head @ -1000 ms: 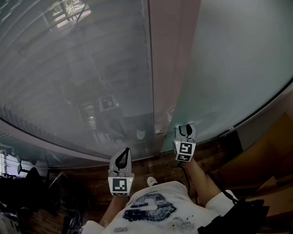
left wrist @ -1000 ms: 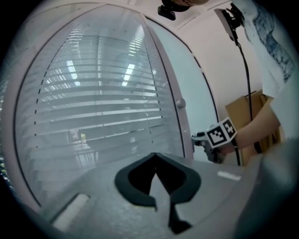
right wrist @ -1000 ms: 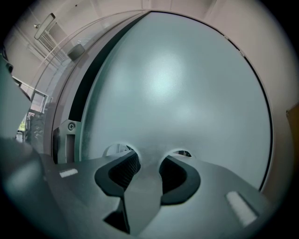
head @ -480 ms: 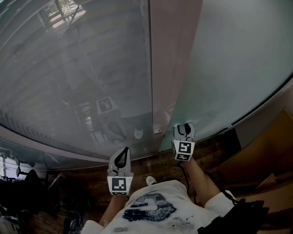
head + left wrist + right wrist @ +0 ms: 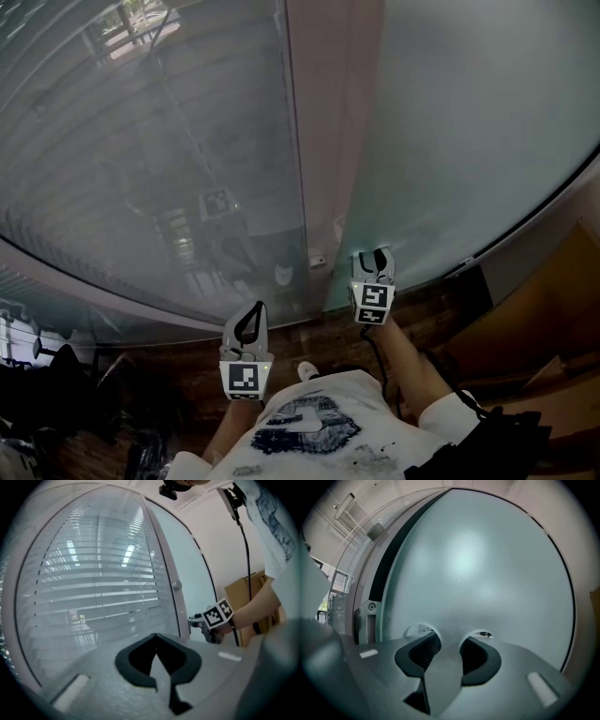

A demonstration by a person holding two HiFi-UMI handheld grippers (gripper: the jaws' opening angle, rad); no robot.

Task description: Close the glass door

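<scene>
Frosted glass door [image 5: 450, 141], horizontal slatted blinds [image 5: 93, 588]

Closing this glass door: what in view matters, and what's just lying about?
In the job: frosted glass door; right claw, open at its face; door frame.
Lying about: left claw, shut, empty; blinds behind the side glass; cardboard boxes.
</scene>
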